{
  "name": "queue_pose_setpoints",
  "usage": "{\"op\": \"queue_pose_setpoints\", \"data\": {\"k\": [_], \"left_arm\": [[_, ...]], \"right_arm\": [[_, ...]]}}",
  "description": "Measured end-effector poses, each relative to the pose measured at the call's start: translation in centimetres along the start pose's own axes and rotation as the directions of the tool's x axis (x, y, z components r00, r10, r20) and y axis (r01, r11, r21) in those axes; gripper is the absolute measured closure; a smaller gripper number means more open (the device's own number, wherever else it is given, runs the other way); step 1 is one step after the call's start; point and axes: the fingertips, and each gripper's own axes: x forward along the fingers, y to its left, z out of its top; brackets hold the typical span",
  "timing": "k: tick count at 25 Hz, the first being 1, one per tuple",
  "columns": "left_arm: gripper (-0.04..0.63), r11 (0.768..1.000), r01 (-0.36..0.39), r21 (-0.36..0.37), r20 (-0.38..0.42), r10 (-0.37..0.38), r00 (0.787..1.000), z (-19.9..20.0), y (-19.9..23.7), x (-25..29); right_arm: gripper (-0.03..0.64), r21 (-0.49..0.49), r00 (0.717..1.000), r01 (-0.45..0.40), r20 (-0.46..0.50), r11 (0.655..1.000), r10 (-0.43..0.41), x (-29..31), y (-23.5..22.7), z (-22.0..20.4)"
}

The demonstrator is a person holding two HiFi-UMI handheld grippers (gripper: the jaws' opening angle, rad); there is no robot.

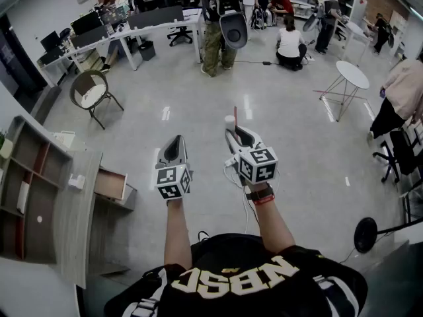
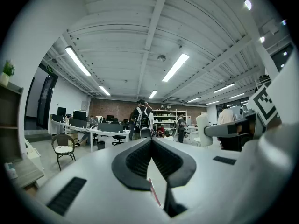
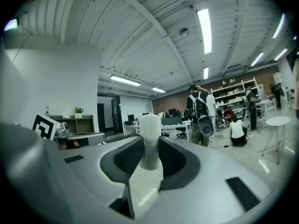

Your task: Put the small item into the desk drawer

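Small white cylinder (image 3: 150, 139) stands upright between the jaws of the right gripper (image 3: 150, 149). These jaws are partly apart and press its sides, and its top rises above them. The left gripper (image 2: 152, 143) has its jaws closed together, nothing between them. Both hang over the glossy pale floor (image 1: 198, 111), well apart from the open wooden drawer (image 1: 111, 183) of the grey table (image 1: 80, 230) at the left.

Glossy grey floor (image 1: 198, 104), long desks (image 1: 119, 28) with monitors, brown chair (image 1: 90, 91), round white table (image 1: 351, 74), brick wall (image 2: 117, 107), strip lights (image 2: 176, 67).
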Motion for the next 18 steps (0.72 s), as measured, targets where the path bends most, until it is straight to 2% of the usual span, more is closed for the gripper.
{"op": "queue_pose_setpoints", "data": {"k": [9, 18], "left_arm": [[0.580, 1.000, 0.010, 0.001, 0.014, -0.010, 1.000, 0.4, 6.0, -1.0], [0.580, 0.999, -0.030, -0.012, 0.008, 0.030, 1.000, -0.7, 13.4, -3.7]], "right_arm": [[0.503, 0.001, 1.000, -0.028, -0.001, 1.000, 0.028, 5.2, 5.7, 0.0], [0.500, 0.038, 0.997, -0.082, -0.005, 0.996, 0.082, 9.7, 12.6, -2.0]]}}
